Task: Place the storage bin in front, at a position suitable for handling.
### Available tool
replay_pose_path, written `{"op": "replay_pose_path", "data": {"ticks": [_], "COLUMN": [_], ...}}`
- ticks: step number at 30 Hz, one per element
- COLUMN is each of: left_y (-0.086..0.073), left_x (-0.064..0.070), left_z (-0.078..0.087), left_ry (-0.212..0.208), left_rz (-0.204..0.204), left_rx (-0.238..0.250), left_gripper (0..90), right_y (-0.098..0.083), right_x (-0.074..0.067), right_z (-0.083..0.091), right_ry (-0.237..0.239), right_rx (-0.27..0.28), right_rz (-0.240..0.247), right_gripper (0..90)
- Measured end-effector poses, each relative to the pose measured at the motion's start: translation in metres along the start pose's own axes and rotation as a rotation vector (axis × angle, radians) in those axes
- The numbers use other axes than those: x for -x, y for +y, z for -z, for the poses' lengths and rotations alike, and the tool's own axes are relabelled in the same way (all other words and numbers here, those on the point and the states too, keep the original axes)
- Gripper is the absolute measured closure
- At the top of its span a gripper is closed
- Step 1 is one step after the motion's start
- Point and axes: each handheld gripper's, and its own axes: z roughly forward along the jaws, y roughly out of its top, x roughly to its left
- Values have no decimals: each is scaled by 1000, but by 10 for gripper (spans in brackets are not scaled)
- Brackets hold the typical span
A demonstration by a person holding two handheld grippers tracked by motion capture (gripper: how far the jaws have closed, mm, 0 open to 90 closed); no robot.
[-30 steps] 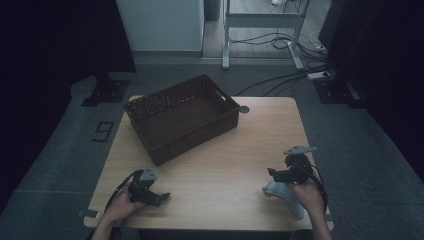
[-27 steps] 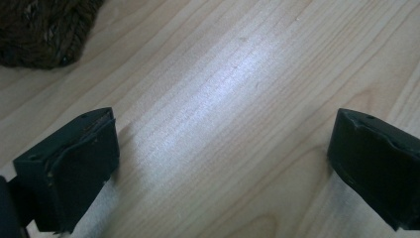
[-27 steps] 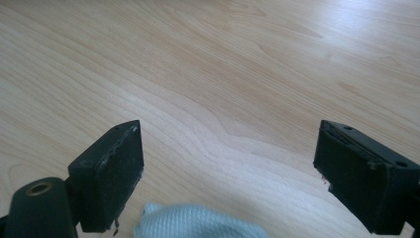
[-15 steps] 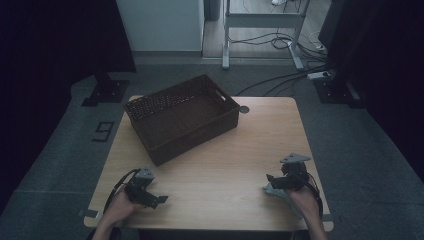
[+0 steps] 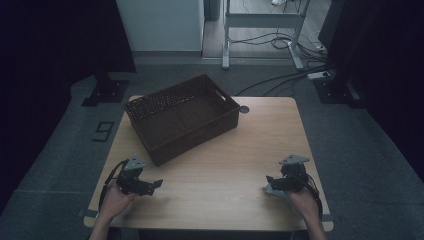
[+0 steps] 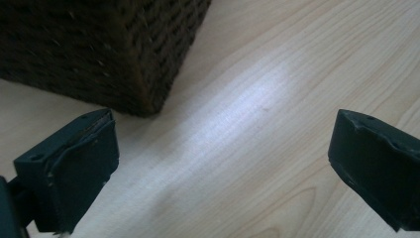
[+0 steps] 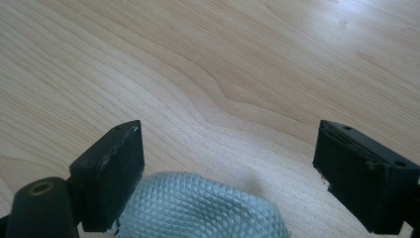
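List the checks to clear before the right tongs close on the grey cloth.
1. Right tongs open: ok, jaws stand wide apart.
2. Grey cloth between the jaws: ok, it lies between them, close to one jaw.
3. Cloth flat on the table: ok, bunched but resting on the wood.
4. Left tongs free: ok, open with bare wood between the jaws.
5. Basket able to take it: ok, the woven bottom shows bare.
6. Jaws low enough to grip: cannot tell.
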Motion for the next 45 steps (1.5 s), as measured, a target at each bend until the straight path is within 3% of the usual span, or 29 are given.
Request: {"op": "replay_pose_path", "data": {"ticks": [4, 11, 14, 21, 23, 26, 29, 33, 36, 41, 45], "left_y": [7, 27, 40, 71, 78, 86, 89, 89, 89, 84, 81], "left_x": [-3, -28, -36, -53, -56, -61, -65, -70, -70, -70, -66], "left_z": [8, 21, 25, 27, 25, 18, 10, 0, -6, -13, -18], "left_ry": [13, -4, 25, 45, 66, 113, 140, 131, 171, 226, 245], "left_rz": [-10, 82, 90, 199, 218, 237, 269, 331, 342, 352, 329], "left_rx": [16, 47, 55, 43, 46, 13, -17, -22, -45, -63, -104], "left_gripper": [0, 0, 0, 0, 0, 0, 0, 0, 10, 167, 275], "right_y": [-2, -2, -3, -3, -3, -4, -4, -4, -4, -3, -3], "right_x": [0, -1, -1, 0, 0, 0, 0, 0, 1, 1, 1], "right_z": [0, -1, -3, -3, -4, -5, -6, -5, -4, -2, -3], "right_ry": [3, 6, 10, 7, 8, 10, 11, 9, 3, -1, -3], "right_rx": [-7, -11, -19, -21, -20, -20, -25, -20, -12, -3, -5], "right_rz": [-3, -1, 2, 1, 1, 0, 8, 8, 6, 4, 5], "right_gripper": [122, 123, 123, 123, 123, 123, 124, 125, 126, 127, 127]}}
